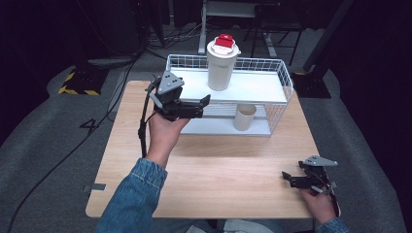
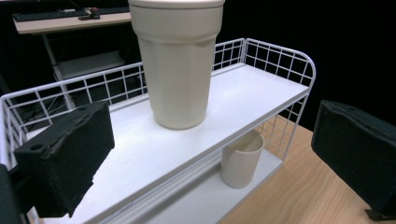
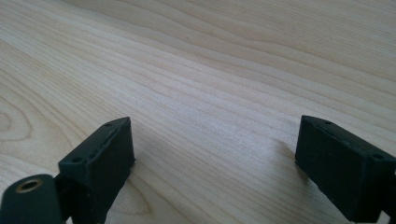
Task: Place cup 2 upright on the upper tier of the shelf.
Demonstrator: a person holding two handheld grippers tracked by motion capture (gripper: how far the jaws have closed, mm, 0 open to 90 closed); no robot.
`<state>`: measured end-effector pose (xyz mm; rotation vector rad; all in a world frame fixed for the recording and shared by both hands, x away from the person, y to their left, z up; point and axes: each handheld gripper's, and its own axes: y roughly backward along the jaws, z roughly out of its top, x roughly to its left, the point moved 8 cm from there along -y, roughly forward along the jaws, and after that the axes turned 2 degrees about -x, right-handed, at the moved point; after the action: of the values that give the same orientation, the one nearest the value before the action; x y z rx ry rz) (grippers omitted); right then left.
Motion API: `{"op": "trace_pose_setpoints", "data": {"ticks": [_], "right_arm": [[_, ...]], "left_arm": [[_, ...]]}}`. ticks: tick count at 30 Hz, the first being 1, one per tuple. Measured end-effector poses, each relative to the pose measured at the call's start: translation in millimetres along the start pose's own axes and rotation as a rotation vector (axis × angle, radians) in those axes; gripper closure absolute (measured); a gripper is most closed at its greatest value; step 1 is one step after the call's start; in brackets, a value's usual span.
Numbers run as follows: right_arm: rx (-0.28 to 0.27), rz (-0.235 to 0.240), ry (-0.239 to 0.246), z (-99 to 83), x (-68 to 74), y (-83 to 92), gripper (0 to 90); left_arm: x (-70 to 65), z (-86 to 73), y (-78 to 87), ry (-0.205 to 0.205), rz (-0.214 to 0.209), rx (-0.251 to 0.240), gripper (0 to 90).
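A tall cream tumbler [image 1: 221, 65] with a red-topped lid stands upright on the top shelf of a white wire rack [image 1: 286, 80]. A small cream cup [image 1: 244, 117] sits on the rack's lower shelf. My left gripper [image 1: 204, 104] is held up at the rack's left front, open, its jaws pointing right toward the rack with nothing between them. In the left gripper view the tumbler [image 2: 179, 60] stands just beyond the jaws and the small cup [image 2: 240, 158] is below. My right gripper [image 1: 287, 177] rests low at the table's right front, open over bare wood [image 3: 210, 93].
The wooden table [image 1: 218, 165] has free room across its front and middle. The rack stands at the table's back edge. Dark floor, cables and stands lie beyond; a black cable [image 1: 142, 131] hangs from the left gripper.
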<state>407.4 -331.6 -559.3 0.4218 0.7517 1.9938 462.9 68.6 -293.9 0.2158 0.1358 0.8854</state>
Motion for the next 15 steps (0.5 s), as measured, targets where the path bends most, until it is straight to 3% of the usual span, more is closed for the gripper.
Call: {"op": "trace_pose_setpoints", "data": {"ticks": [11,15], "right_arm": [[0.000,0.000,0.000,0.0,0.0,0.0,11.9],[0.000,0.000,0.000,0.0,0.0,0.0,11.9]], "left_arm": [[-3.8,-21.0,38.2,-0.020,-0.007,0.031,0.0],[-4.2,-34.0,48.4,-0.003,-0.015,0.040,0.0]]}}
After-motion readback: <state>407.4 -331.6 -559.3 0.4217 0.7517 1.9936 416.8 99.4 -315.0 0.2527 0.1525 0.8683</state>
